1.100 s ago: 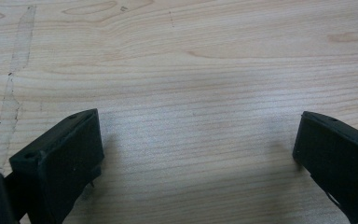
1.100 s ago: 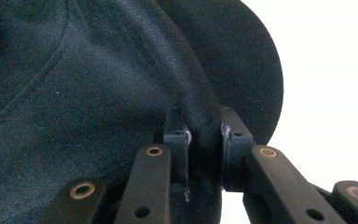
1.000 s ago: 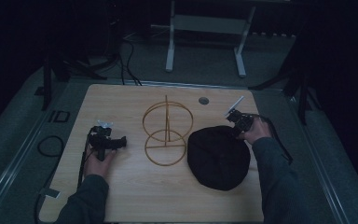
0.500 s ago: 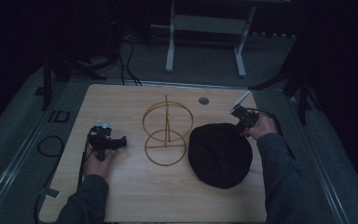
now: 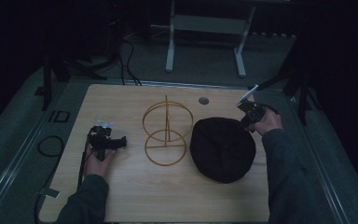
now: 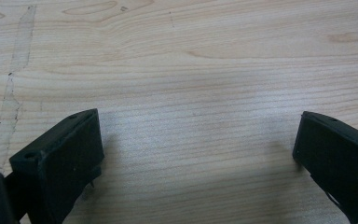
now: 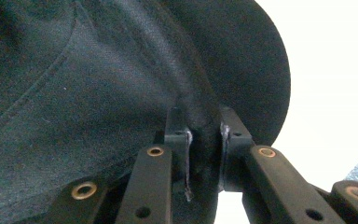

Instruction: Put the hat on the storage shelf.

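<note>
Cap (image 5: pixel 222 149): black, flat on table (image 5: pixel 121 196), right of wire stand (image 5: pixel 166 133). R gripper (image 5: pixel 248 112) clenched on cap edge fold (image 7: pixel 204 140). L gripper (image 5: pixel 114 142) jaws wide apart, empty, over bare wood. Advice: keep pinch firm, lift slow, clear stand rings.

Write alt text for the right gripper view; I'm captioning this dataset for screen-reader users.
Close-up of the right gripper with its two black jaws pinched shut on a fold of a dark fabric cap, near the edge of its brim. The cap's stitched panels spread up and to the left, against a bright, washed-out background at the right.
</note>
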Action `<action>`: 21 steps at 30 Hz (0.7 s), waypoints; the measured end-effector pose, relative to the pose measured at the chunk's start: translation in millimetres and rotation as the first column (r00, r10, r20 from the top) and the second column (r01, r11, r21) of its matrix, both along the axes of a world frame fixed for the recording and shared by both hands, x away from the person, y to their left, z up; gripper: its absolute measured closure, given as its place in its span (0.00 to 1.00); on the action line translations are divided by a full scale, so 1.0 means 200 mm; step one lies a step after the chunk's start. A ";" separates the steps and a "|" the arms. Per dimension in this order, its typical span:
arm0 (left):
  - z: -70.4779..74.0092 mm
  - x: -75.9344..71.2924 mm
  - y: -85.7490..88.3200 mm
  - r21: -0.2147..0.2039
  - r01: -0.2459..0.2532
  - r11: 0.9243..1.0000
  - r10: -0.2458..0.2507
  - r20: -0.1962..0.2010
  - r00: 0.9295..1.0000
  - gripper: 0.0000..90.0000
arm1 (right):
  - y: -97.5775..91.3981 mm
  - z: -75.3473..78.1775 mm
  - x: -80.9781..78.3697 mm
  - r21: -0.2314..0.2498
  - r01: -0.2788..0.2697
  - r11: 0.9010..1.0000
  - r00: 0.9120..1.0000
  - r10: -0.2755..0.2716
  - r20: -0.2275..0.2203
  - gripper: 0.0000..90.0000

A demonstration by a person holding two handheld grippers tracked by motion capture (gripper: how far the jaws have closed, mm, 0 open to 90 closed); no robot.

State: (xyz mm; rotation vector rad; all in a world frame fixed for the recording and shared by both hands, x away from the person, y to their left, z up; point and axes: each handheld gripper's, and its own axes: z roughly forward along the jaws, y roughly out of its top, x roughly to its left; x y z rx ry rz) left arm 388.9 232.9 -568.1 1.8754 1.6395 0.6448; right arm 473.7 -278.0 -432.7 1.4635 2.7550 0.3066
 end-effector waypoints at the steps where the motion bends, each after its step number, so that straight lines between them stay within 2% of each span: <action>1: 0.00 0.00 0.00 0.000 0.000 1.000 0.000 0.000 1.000 0.01 | 0.00 0.01 0.00 0.003 0.002 1.000 1.000 -0.002 0.003 0.87; 13: 0.00 0.00 0.00 0.000 0.000 1.000 0.000 0.000 1.000 0.01 | -0.02 0.11 0.01 0.053 0.034 0.998 0.999 -0.036 0.031 0.87; 21: 0.00 0.00 0.00 0.000 0.000 1.000 0.000 0.000 1.000 0.01 | -0.03 0.16 0.01 0.068 0.031 0.997 0.999 -0.034 0.040 0.86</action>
